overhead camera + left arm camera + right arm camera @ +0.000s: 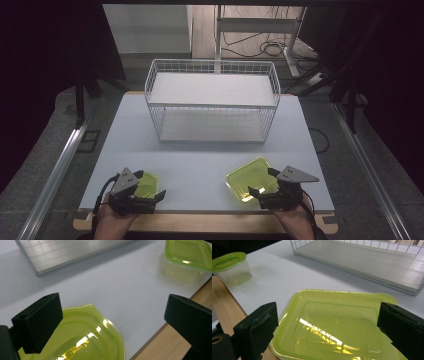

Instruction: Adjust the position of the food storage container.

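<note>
A small round clear tub with a lime-green lid sits near the table's front left edge. My left gripper hovers just over it, jaws wide open, nothing between the pads. A rectangular tub with a green lid lies at the front right. My right gripper stands open at its near corner, one jaw on each side, not pressing it. The round tub also appears far left in the right gripper view, and the rectangular tub appears top right in the left gripper view.
A white wire two-shelf rack stands at the back middle of the white table. A wooden board edge runs along the front. Metal rails flank the table and cables lie on the floor behind.
</note>
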Motion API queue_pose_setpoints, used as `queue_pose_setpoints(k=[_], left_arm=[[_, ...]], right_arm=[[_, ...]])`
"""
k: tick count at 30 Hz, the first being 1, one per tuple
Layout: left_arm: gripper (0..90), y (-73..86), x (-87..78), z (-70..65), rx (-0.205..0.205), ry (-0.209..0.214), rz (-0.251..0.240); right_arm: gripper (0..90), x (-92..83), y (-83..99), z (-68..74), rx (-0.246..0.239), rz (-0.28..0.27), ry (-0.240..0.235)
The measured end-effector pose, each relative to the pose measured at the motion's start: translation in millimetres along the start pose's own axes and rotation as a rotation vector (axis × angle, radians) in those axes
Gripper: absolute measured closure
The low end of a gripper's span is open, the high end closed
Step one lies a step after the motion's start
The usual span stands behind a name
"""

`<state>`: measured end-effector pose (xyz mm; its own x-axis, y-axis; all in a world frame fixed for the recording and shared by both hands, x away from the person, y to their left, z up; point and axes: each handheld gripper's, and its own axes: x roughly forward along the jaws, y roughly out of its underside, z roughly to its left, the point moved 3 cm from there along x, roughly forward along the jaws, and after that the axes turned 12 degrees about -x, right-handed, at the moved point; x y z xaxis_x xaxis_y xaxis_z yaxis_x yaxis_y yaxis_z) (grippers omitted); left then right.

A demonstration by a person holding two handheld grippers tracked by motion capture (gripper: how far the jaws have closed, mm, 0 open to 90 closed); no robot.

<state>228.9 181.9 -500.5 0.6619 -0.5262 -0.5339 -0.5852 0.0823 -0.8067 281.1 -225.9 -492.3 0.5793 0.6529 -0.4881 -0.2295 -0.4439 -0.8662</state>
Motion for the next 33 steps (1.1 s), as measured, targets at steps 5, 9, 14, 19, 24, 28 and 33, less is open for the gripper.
queue_pose_setpoints(k=[5,9,14,19,24,28,33], left_arm=[[3.4,1.1,-0.7,-3.4,0.031,-0.006,0.003],[7.3,1.3,-0.5,-9.3,0.061,-0.003,0.003],[9.4,3.8,5.1,-13.9,0.08,0.011,0.033],[12.6,3.7,4.5,-13.6,0.073,0.026,0.031],[18.0,3.5,2.6,-12.5,0.069,0.039,0.035],[29.0,3.3,1.0,-16.3,0.076,0.074,0.052],[54.0,3.5,-1.9,-21.5,0.088,0.117,0.07]], right_arm=[[5.7,0.8,0.7,-0.4,-0.023,0.019,0.016],[6.9,2.2,3.0,-1.8,-0.001,0.031,0.012],[7.1,2.7,3.4,-1.4,0.015,0.024,0.003],[7.6,4.0,3.9,-0.6,0.009,0.03,0.006],[8.0,5.6,5.6,-0.6,-0.009,0.048,0.017],[8.0,5.5,6.5,-1.7,-0.001,0.049,0.023],[8.1,6.4,8.6,-3.5,0.011,0.058,0.022]])
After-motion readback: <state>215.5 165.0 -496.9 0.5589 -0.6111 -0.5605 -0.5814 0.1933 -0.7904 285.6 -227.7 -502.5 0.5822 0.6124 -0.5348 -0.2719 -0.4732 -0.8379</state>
